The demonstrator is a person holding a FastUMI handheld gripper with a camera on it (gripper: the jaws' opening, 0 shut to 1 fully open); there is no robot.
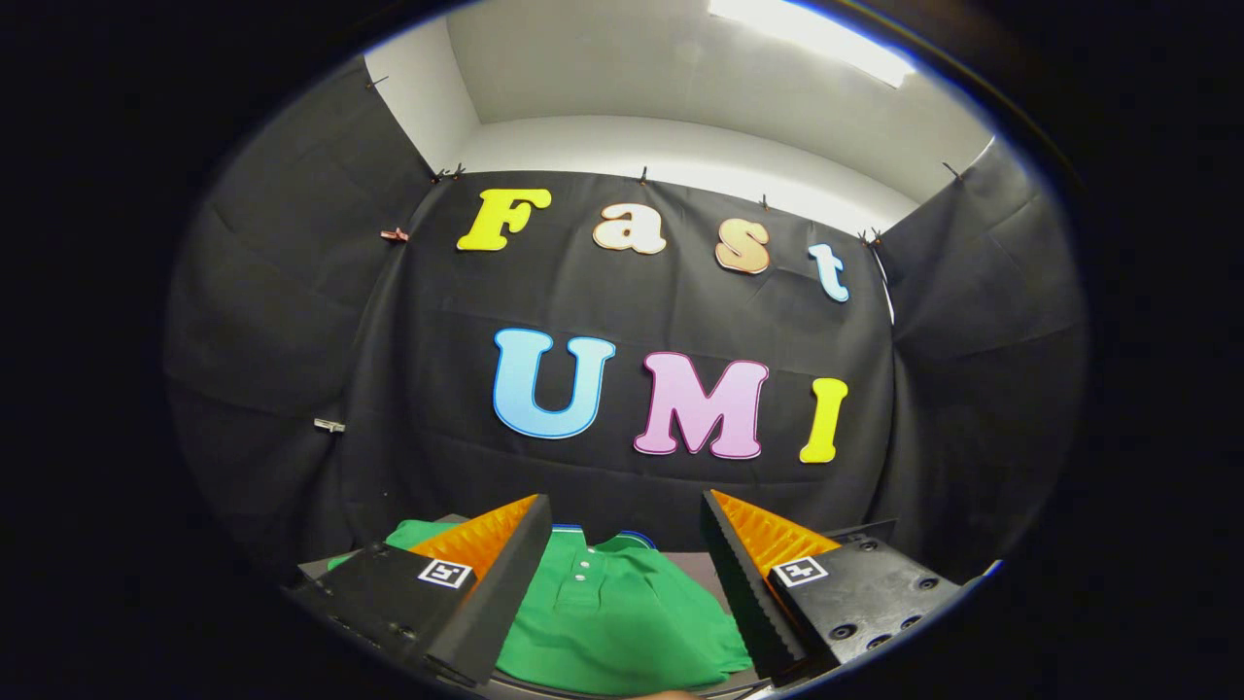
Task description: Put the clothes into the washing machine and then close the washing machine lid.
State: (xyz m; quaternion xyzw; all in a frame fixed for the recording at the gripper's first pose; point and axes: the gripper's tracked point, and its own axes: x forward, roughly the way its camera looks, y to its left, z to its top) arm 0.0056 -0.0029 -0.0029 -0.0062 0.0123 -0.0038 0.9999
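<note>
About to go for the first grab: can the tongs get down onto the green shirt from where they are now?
Probably yes. The tongs are open, and the green shirt lies flat on the table below and between the fingers. Nothing sits between them and the cloth.

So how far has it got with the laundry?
Nothing looks done yet. The green shirt lies spread on the table, below and between the open fingers of the gripper, which touch nothing. Picking it up, loading it into the washing machine and closing the lid are all left.
</note>
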